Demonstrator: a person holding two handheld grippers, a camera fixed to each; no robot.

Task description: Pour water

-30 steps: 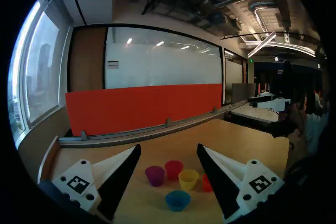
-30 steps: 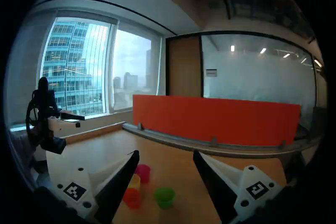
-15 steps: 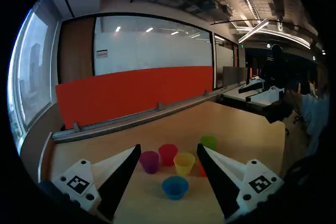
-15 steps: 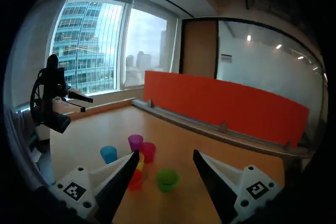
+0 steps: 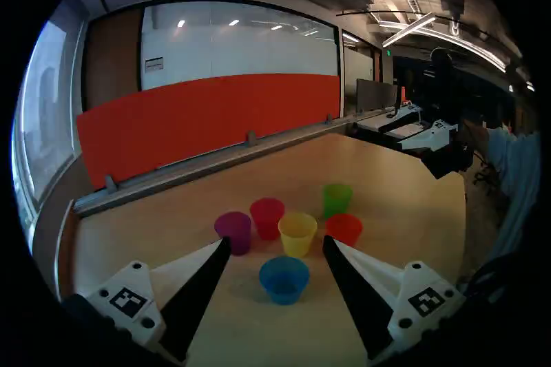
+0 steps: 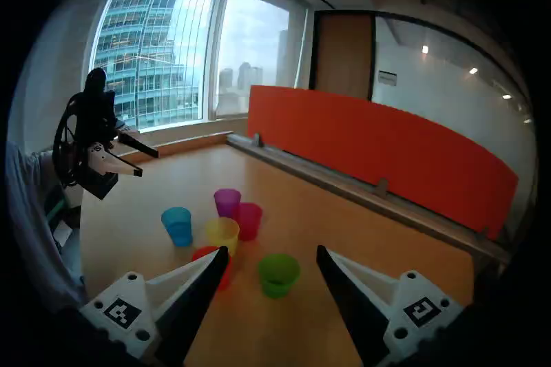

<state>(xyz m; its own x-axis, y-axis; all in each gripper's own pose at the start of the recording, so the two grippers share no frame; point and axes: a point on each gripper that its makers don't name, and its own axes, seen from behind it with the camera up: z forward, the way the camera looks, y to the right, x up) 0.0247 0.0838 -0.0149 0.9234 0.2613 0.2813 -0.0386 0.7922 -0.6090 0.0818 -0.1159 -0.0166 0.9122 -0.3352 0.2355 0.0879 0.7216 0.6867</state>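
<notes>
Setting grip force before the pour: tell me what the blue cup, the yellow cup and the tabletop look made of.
The blue cup: probably thin plastic, satin finish; uniform saturated colour, thin rim. The yellow cup: likely the same plastic, slightly translucent, its wall glowing with light. The tabletop: wood-look laminate or veneer, smooth, with a soft sheen; which one I cannot tell.

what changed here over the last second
The left gripper and right gripper both tilted down toward the pale wooden table. The left gripper view gained the small green plastic cup, the right gripper view the small blue plastic cup. Both stayed open, gripping nothing. The cups kept their places.
</notes>
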